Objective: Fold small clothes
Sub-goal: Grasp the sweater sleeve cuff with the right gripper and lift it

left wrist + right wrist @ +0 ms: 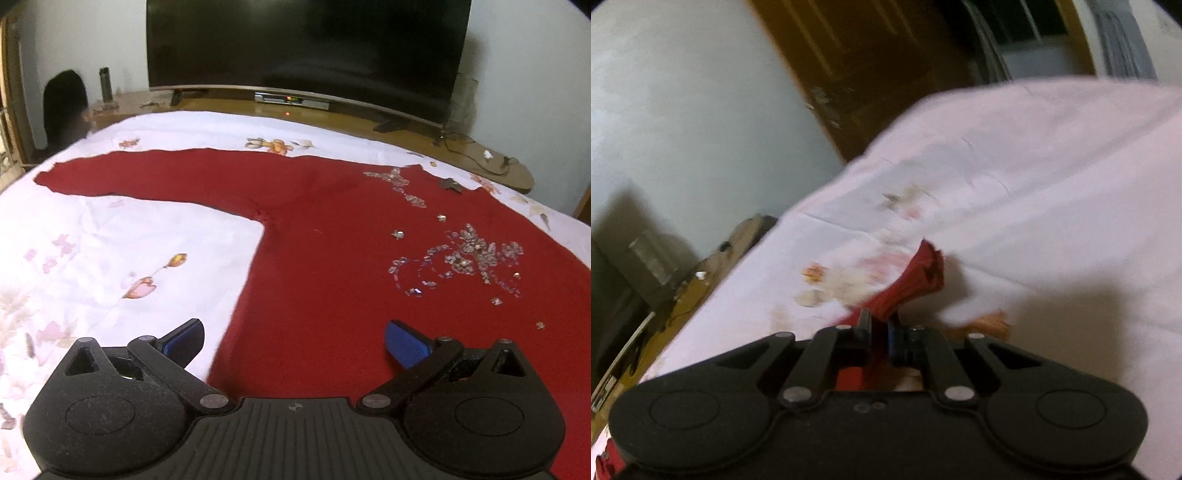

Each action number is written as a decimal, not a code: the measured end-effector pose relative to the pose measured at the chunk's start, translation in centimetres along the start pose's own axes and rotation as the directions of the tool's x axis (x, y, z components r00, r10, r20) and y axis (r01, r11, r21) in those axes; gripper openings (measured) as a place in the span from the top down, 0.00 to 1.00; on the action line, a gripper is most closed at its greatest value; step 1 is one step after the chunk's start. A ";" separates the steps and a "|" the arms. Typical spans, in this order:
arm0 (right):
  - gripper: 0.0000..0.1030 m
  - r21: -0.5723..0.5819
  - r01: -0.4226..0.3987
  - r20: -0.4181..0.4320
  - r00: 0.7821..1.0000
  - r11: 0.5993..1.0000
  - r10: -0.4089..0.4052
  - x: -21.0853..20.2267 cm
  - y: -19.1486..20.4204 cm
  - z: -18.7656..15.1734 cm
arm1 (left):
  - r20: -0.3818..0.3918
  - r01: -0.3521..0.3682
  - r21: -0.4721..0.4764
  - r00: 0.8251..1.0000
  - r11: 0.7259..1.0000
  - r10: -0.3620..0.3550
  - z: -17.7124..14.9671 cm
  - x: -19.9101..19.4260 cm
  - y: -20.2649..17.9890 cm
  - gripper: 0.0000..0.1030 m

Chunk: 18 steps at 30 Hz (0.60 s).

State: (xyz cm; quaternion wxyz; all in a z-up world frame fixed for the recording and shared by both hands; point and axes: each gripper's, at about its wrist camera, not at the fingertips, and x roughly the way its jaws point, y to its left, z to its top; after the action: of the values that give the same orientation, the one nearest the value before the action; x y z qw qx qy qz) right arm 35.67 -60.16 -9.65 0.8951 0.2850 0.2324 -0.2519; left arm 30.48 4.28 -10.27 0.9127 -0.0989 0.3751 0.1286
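Note:
A red knit sweater point(332, 251) with sequin decoration point(465, 254) lies spread flat on a white floral bedsheet point(110, 251); one sleeve point(147, 173) stretches out to the left. My left gripper point(295, 341) is open and empty, hovering over the sweater's lower left edge. In the right wrist view, my right gripper point(879, 332) is shut on a bunched piece of the red sweater point(916, 277), held above the sheet point(1034, 184).
A large dark TV point(306, 48) stands on a wooden bench point(406, 129) behind the bed, with a set-top box point(291, 99), a bottle point(106, 84) and cables point(476, 151). The right wrist view shows a wall point(683, 110), a wooden door point(868, 55) and the bed's edge.

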 end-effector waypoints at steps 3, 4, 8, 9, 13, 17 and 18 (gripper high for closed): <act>0.92 -0.075 -0.050 0.032 0.998 0.996 0.053 -2.1 3.4 0.1 | 0.001 0.029 0.012 1.000 1.000 -0.029 0.2 0.4 -0.2 0.00; 0.92 -0.104 -0.074 0.038 0.996 0.992 0.078 -2.8 4.8 0.0 | 0.003 0.035 0.015 0.999 0.999 -0.035 0.2 0.5 -0.3 0.00; 0.92 -0.238 -0.162 0.047 0.983 0.958 0.178 -5.4 11.5 -1.5 | 0.012 0.063 0.014 0.998 0.998 -0.063 0.2 0.7 0.3 0.00; 0.92 -0.259 -0.184 0.044 0.978 0.948 0.202 -5.8 13.0 -2.1 | 0.012 0.066 0.015 0.998 0.998 -0.066 0.2 0.7 0.6 0.00; 0.92 -0.328 -0.292 -0.011 0.952 0.898 0.306 -7.1 20.2 -5.7 | 0.016 0.055 0.011 0.998 0.998 -0.056 0.0 0.4 2.9 0.00; 0.92 -0.390 -0.391 -0.094 0.918 0.834 0.386 -7.3 26.6 -10.4 | 0.003 0.014 -0.015 1.000 1.000 -0.014 -0.2 0.6 6.4 0.00; 0.92 -0.400 -0.410 -0.117 0.910 0.820 0.398 -7.3 27.9 -11.6 | -0.003 0.005 -0.025 1.000 1.000 -0.005 -0.2 0.6 7.3 0.00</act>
State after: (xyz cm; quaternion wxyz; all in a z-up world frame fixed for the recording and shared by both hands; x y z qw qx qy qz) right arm 43.22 -30.74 -3.09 0.9646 0.1339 0.2274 0.0027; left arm 28.53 11.22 -11.48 0.9111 -0.1114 0.3746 0.1309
